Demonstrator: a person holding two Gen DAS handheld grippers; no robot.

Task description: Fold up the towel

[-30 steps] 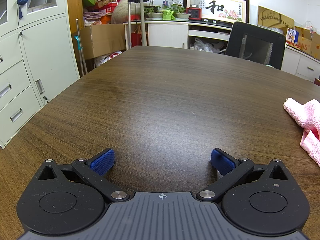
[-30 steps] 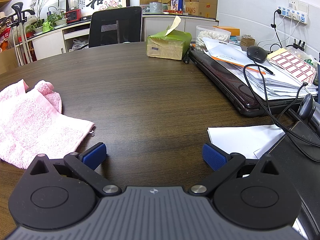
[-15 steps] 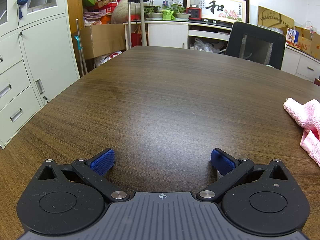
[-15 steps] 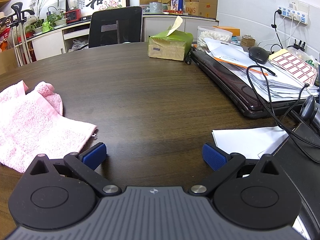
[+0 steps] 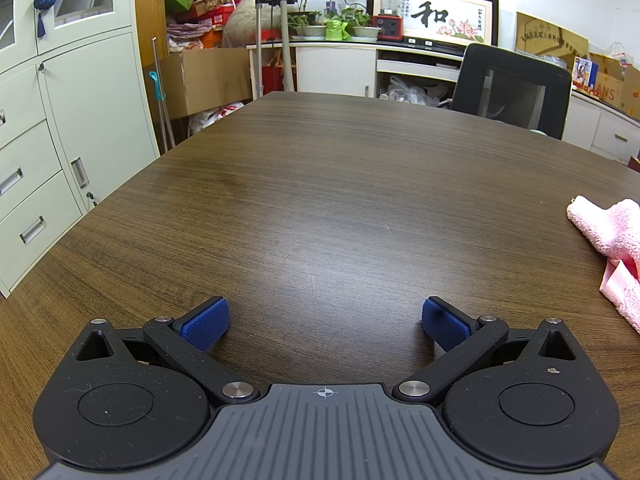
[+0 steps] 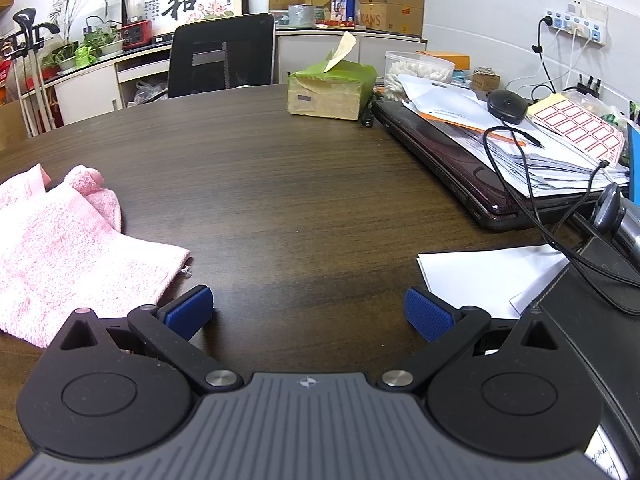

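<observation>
closest to you, your left gripper (image 5: 325, 322) sits low over bare dark wood with its blue pads spread wide and nothing between them. your right gripper (image 6: 308, 313) is the same: pads wide apart, empty, above the table (image 6: 320, 200). the pink towel (image 6: 60, 248) lies rumpled between your two tools; in the right view its near corner rests just beside the left blue pad (image 6: 188, 312), while in the left view only its edge shows at the far right, well apart from that gripper. the cloth is bunched along its far side, not flat, so folding has not started by the look of it. to your right, a white sheet of paper (image 6: 484, 276) lies near the right pad, and beyond it a laptop (image 6: 440, 156) carries stacked papers and a loose black cable (image 6: 532, 200). further back stand a green tissue box (image 6: 332, 88) and a black chair (image 6: 222, 54). the risk: pinching the bunched part could catch several layers and drag the towel instead of spreading it, and a wide swing right could snag the cable or paper.
</observation>
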